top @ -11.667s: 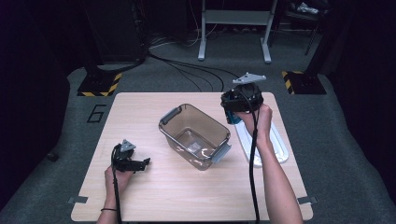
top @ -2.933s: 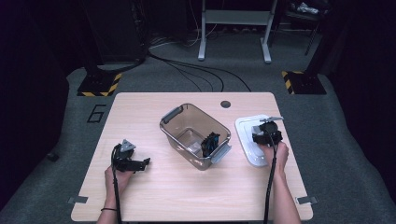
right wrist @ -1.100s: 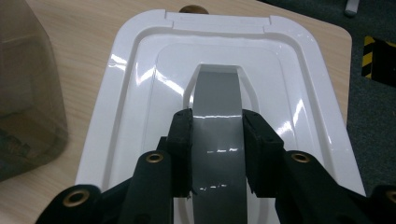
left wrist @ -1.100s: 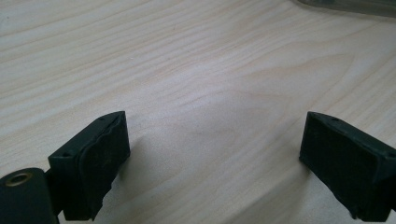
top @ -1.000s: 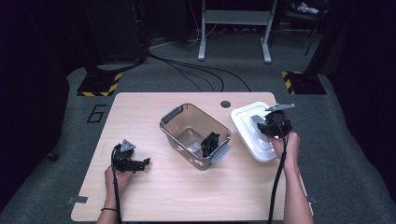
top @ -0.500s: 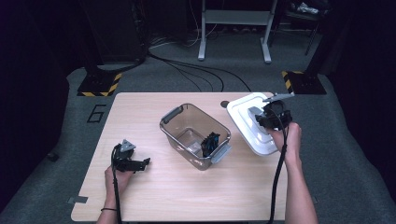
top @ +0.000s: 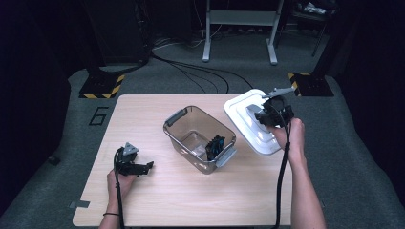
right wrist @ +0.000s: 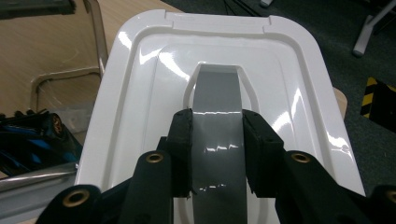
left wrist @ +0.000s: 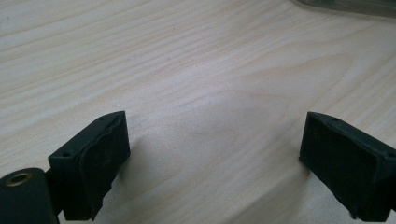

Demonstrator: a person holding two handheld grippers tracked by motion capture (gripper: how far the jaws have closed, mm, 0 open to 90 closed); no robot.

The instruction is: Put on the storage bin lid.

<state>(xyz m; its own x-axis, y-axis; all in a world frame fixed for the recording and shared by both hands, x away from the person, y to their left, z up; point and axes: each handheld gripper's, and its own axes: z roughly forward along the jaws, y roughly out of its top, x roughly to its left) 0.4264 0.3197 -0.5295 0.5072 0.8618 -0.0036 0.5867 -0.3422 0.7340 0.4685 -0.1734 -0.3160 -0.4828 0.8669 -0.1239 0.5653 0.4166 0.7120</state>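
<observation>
The right gripper (right wrist: 216,154) is clamped on the grey handle (right wrist: 217,112) that runs along the middle of a white lid (right wrist: 140,93), one jaw pressed against each side of it. From above, that right gripper sits at the right side of the table, and the lid it holds is tilted, its far end raised and leaning toward the bin; half a second ago it lay lower and flatter, and a few seconds ago it rested flat on the table (top: 157,200). So the lid has just been picked up, which likely means it is about to be carried left and set on the bin to close it. The clear plastic bin (top: 177,125) stands open at the table's centre, just left of the lid, with a black and blue object (top: 215,147) resting inside near its right wall. The left gripper (left wrist: 215,158) rests on the near left of the wooden table, its jaws wide apart with only bare wood between them, and it has not moved.
</observation>
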